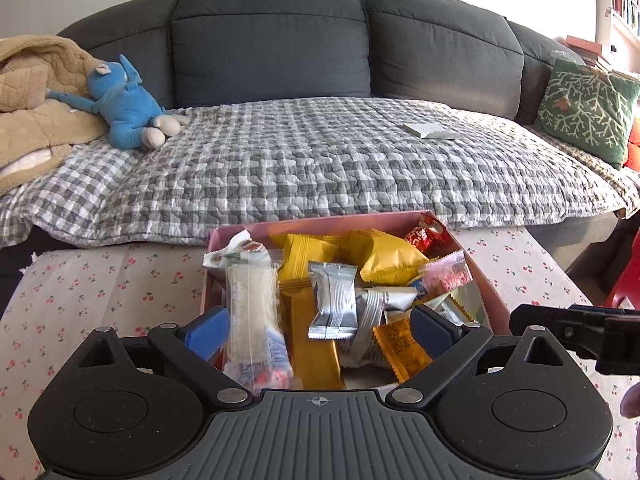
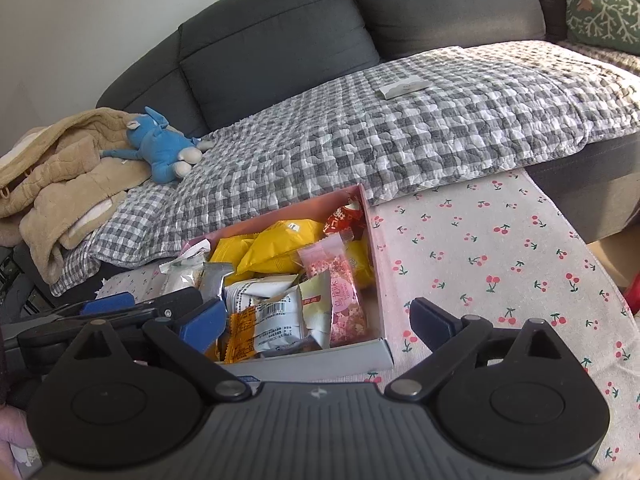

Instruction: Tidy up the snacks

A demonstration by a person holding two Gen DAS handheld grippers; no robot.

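Two grippers, both spread wide and gripping nothing. Left gripper (image 1: 320,330) poised over the near end of a pink box (image 1: 486,286) heaped with snack packets (image 1: 334,300). Box on a cherry-print tablecloth (image 1: 100,284) before a grey sofa (image 1: 272,40). Right gripper (image 2: 316,318) straddling the box's near right corner, one finger inside, one outside.

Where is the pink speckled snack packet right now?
The pink speckled packet lies in the pink box, against the right wall seen from the right wrist, beside the yellow bags. In the left wrist view it sits far right, below the red wrapper.
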